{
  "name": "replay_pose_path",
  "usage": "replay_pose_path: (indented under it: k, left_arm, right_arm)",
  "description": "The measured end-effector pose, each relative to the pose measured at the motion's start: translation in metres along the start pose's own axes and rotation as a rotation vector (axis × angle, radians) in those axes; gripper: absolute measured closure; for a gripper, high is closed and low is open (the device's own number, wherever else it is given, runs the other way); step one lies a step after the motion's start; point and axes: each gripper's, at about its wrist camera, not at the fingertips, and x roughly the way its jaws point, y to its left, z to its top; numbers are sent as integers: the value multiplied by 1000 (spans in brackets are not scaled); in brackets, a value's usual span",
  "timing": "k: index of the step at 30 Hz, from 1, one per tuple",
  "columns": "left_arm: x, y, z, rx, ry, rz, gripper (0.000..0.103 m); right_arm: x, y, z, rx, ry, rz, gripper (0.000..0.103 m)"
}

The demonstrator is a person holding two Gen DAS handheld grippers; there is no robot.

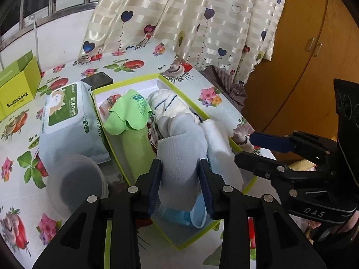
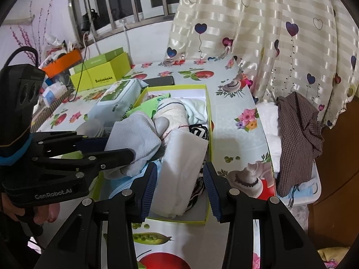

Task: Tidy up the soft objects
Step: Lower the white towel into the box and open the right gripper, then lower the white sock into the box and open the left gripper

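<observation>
Grey sock sits between left gripper pads, jaws parted, grip unclear. Right gripper open, straddling white folded cloth. Both lie in green-rimmed box near table's right edge.

Between the left gripper's matt black plastic arms lies a ribbed grey knit sock. Beside it, a smooth green microfibre cloth fills the glossy lime-edged cardboard box.
</observation>
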Motion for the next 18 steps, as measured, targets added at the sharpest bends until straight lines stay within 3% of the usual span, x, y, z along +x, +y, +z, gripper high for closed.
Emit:
replay_pose_path:
  k: [18]
  left_arm:
    - [-28,-1,-3,-6,-54,2,67]
  right_arm:
    - [-7,10,2,-22,-9,7,59]
